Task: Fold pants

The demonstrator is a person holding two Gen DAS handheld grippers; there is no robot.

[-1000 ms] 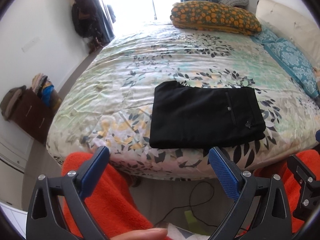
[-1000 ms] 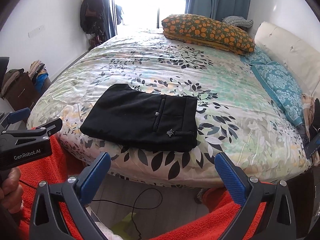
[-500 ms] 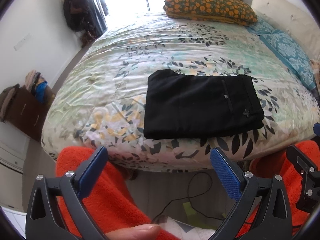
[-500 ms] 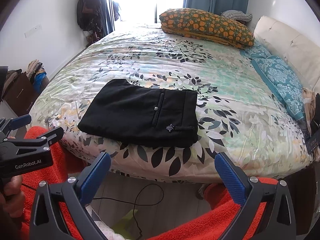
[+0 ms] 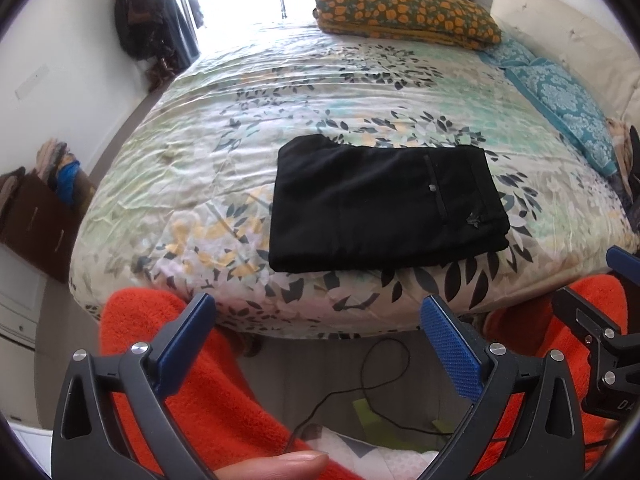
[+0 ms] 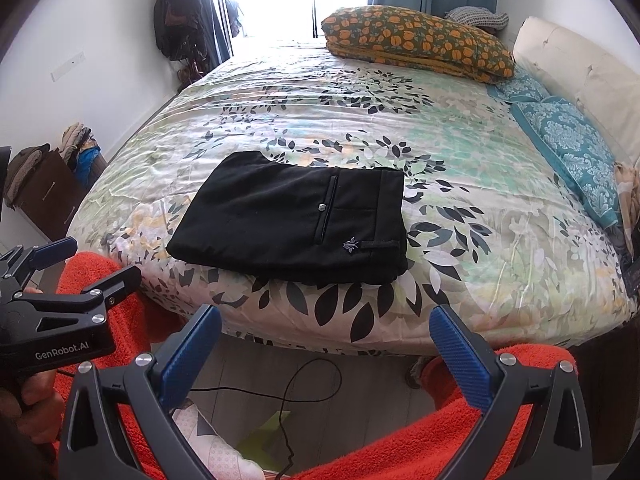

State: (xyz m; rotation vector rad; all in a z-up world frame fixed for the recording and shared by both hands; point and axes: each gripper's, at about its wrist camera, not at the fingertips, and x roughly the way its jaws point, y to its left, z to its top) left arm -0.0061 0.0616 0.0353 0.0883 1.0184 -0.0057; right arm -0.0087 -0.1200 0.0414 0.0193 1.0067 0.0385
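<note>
pants [image 5: 384, 204]: folded flat near the bed [image 5: 224, 128] edge, so we judge folding done.
left tool [image 5: 318, 340]: wide open, empty.
right tool [image 6: 326, 344]: wide open, empty.

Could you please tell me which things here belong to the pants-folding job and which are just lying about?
Job: pants, folded on the bed; left gripper and right gripper, both open.
Lying about: orange pillow, teal pillow, floor cable.
</note>
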